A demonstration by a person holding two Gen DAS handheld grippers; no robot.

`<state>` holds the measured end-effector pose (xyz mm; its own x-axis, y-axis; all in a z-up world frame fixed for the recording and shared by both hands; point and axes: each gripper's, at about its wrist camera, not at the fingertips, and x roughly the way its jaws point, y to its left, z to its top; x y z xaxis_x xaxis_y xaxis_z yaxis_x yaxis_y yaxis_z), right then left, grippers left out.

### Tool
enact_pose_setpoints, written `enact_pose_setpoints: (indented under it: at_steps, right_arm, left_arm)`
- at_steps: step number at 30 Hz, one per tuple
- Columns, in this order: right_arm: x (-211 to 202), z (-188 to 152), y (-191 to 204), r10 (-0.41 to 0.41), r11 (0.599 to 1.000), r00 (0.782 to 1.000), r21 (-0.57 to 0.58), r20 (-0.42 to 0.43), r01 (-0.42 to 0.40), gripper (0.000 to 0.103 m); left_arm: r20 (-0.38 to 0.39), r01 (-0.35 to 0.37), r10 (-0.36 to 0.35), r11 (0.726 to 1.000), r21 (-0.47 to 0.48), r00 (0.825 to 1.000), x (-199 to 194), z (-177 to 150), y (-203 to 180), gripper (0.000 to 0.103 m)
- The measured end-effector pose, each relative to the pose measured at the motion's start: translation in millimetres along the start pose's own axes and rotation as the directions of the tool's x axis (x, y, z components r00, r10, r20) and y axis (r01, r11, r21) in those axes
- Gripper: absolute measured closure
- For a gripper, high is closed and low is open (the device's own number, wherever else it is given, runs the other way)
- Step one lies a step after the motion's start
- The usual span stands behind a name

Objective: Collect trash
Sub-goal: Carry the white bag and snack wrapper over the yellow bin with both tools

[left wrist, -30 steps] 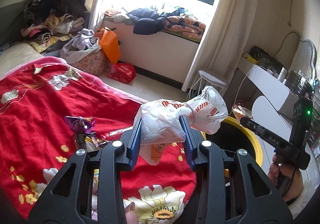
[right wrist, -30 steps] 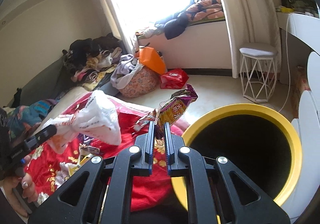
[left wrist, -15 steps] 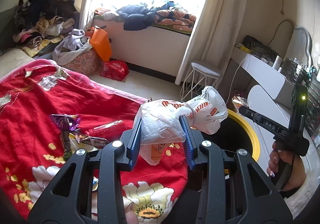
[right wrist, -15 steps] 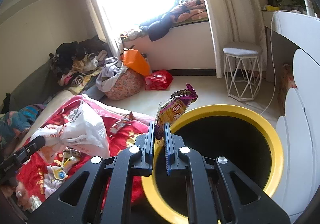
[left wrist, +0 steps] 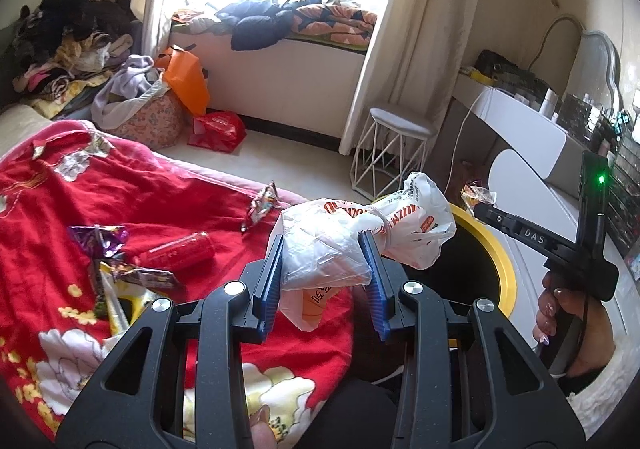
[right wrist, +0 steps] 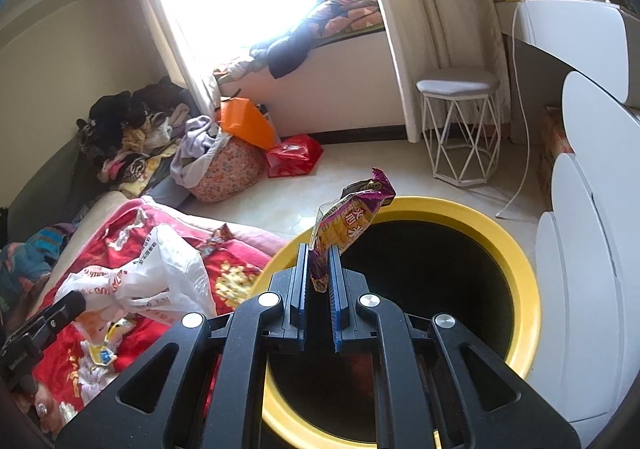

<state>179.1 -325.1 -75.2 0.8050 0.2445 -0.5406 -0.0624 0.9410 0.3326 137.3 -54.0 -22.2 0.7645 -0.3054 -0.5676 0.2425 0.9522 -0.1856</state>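
My left gripper (left wrist: 322, 241) is shut on a knotted white plastic bag (left wrist: 360, 241) with orange print, held above the red blanket's edge, just left of the yellow-rimmed bin (left wrist: 500, 261). My right gripper (right wrist: 320, 255) is shut on a purple and yellow snack wrapper (right wrist: 348, 221) that sticks up over the near rim of the bin (right wrist: 516, 261), whose inside is black. The white bag (right wrist: 160, 281) shows at the left of the right wrist view. The right gripper (left wrist: 480, 205) shows in the left wrist view, over the bin.
On the red flowered blanket (left wrist: 120, 189) lie a red can (left wrist: 176, 249), purple wrappers (left wrist: 100, 245) and a small wrapper (left wrist: 262, 203). A white wire stool (right wrist: 460, 129), a white dresser (right wrist: 592, 249) and piled clothes (right wrist: 136, 129) stand around the bin.
Both grippers have moved to the right toward the bin with their loads. The right gripper now hangs over the bin's near rim; more of the bin fills its view.
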Motion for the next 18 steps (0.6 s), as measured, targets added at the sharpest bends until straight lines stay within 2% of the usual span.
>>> enact_pose_setpoints:
  at_steps: [8, 18]
  right_arm:
    - [7, -4, -15, -0.041, 0.999, 0.998, 0.013, -0.039, 0.042, 0.094]
    - [20, -8, -28, -0.056, 0.998, 0.994, 0.021, -0.094, 0.058, 0.094]
  left_arm:
    - [-0.039, -0.003, 0.004, 0.999, 0.042, 0.999, 20, -3, -19, 0.073]
    - [-0.092, -0.002, 0.013, 0.992, 0.126, 0.996, 49, -11, -47, 0.073]
